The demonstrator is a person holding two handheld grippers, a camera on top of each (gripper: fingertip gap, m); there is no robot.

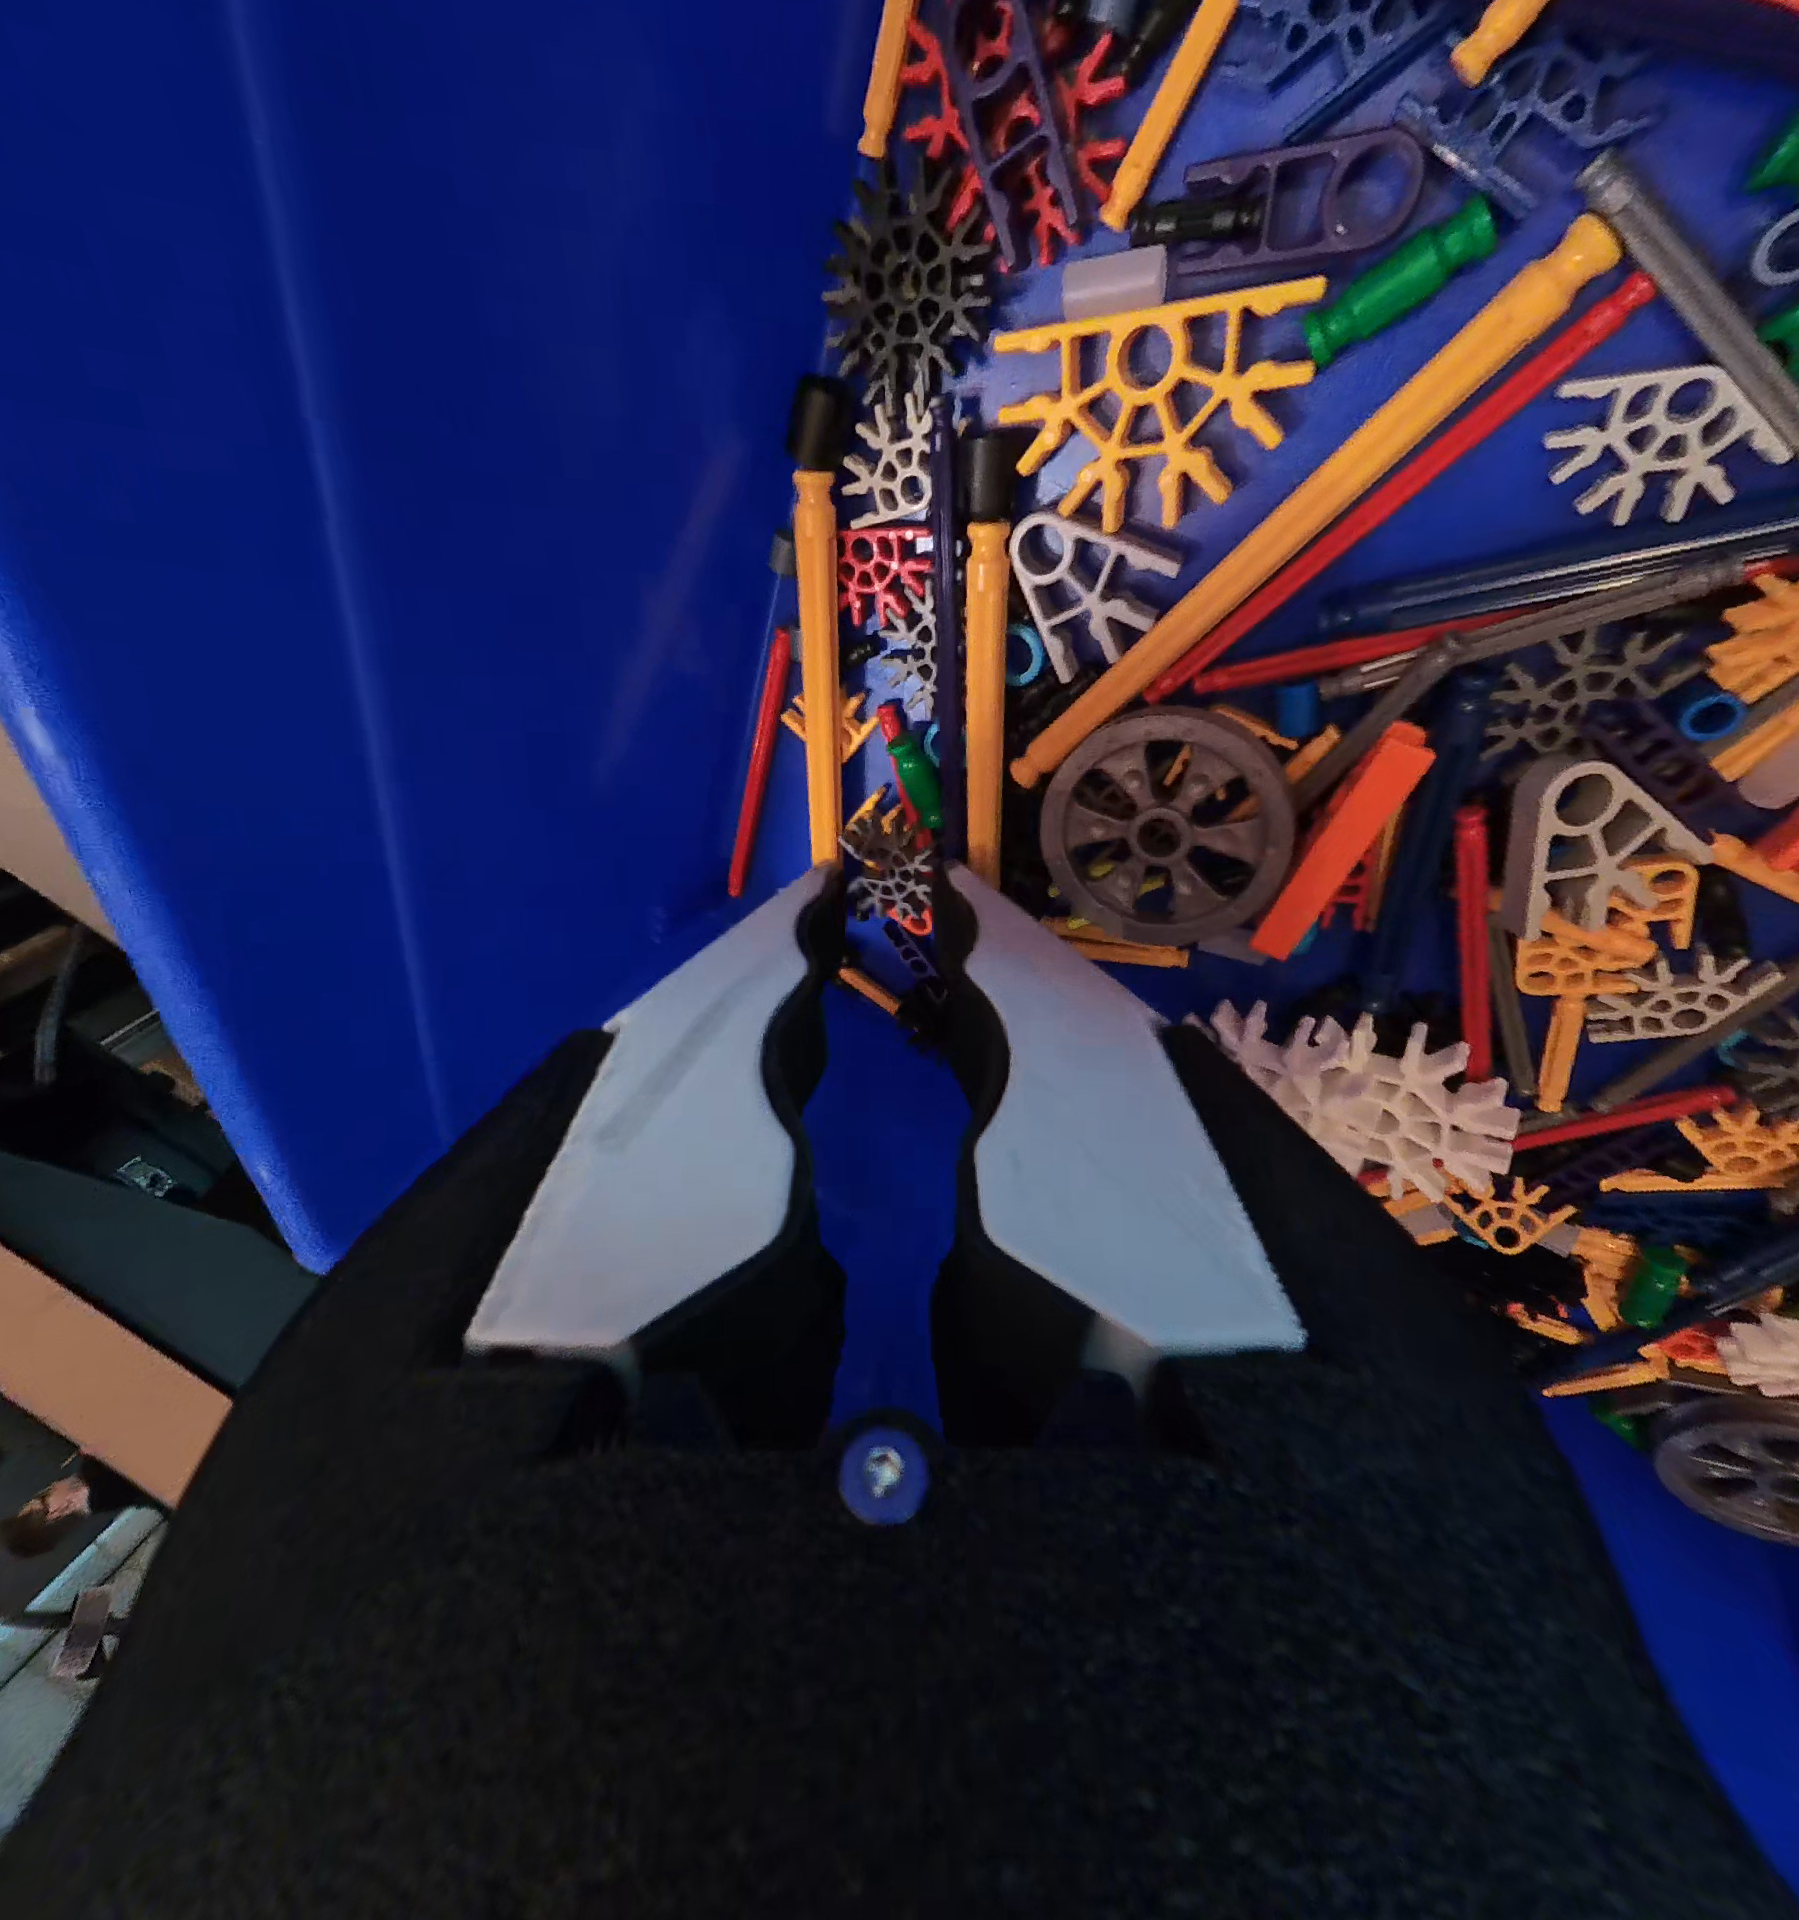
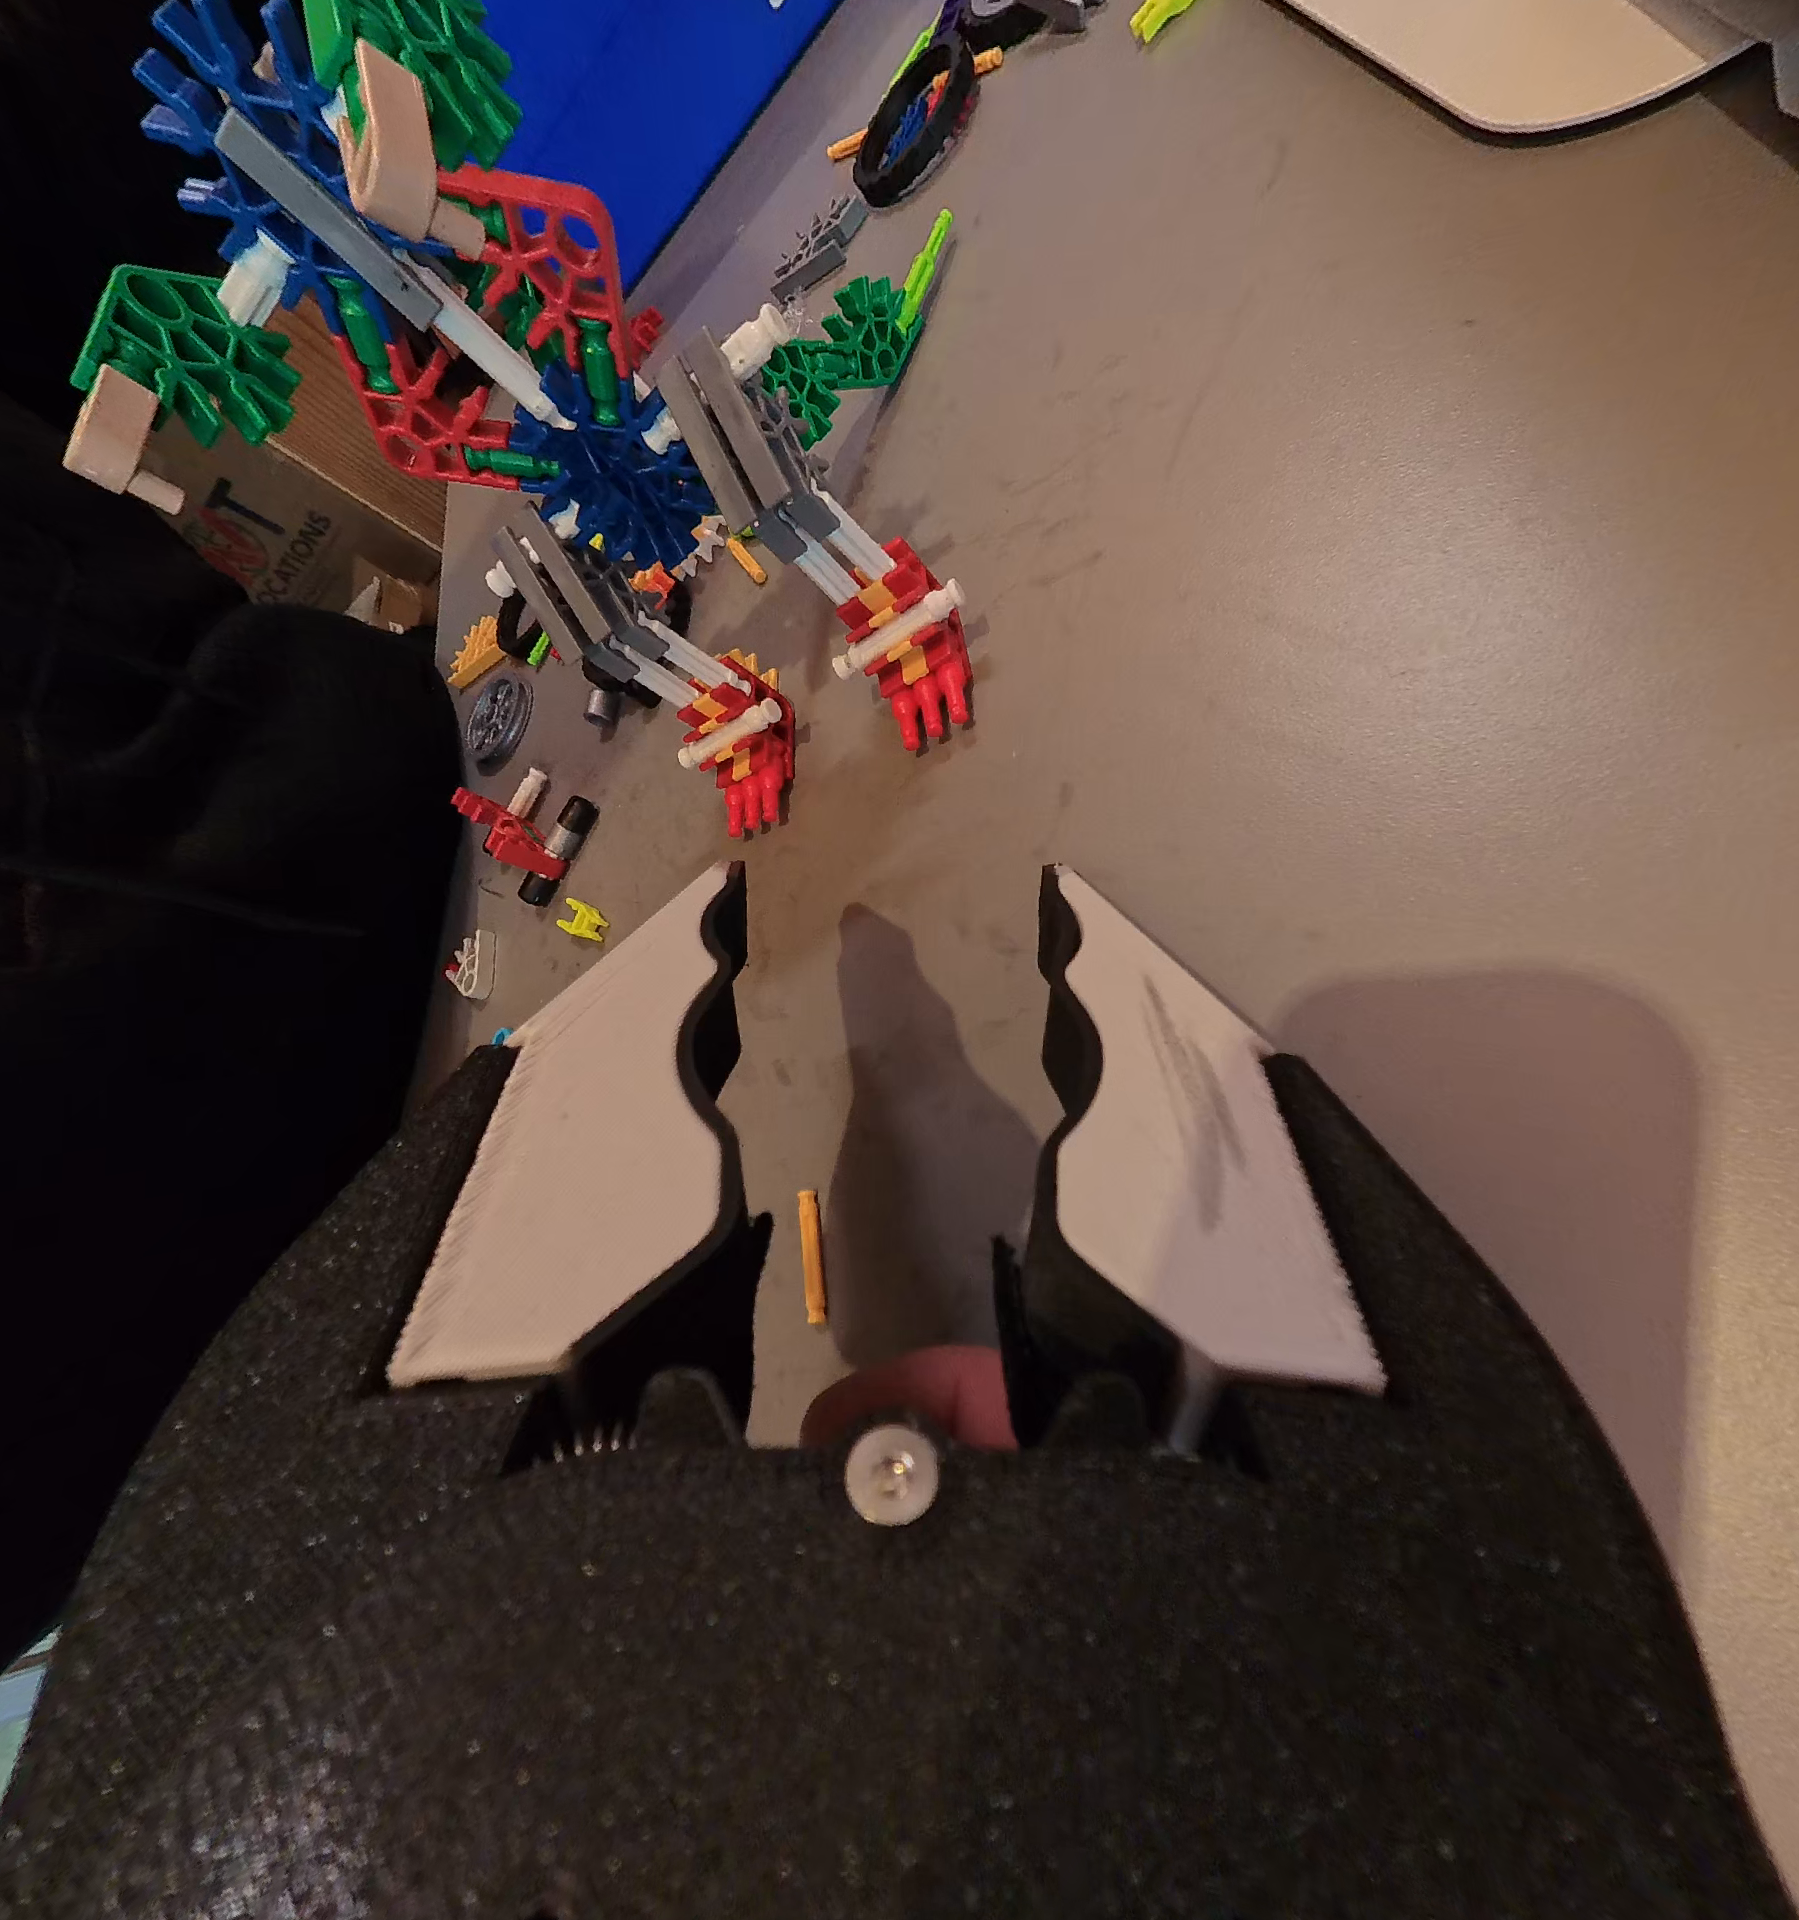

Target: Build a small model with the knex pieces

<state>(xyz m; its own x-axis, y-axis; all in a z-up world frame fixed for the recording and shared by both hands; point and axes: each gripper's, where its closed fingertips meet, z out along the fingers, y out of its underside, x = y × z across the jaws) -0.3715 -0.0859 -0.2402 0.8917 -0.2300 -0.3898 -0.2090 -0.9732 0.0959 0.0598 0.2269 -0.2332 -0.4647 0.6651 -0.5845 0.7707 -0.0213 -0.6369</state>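
My left gripper (image 1: 887,885) reaches into a blue bin (image 1: 459,520) of plastic construction pieces. Its jaws are nearly closed around a small grey snowflake connector (image 1: 890,860), with a dark blue rod (image 1: 939,623) running up from it. Two yellow rods (image 1: 817,675) with black caps lie either side of the tips. My right gripper (image 2: 893,878) is open and empty above a grey table (image 2: 1394,623). A short yellow rod (image 2: 812,1257) lies on the table between its fingers. A built model (image 2: 562,416) of blue, green and red pieces with red feet (image 2: 910,665) stands ahead to the left.
The bin holds a grey wheel (image 1: 1165,826), a yellow connector (image 1: 1149,400), white connectors (image 1: 1394,1101) and several rods. On the table lie a black tyre (image 2: 916,125), a small grey wheel (image 2: 500,717) and loose bits near the left edge. A cardboard box (image 2: 282,540) sits beyond that edge. One gripper's finger ends stand about 55 cm off the other's.
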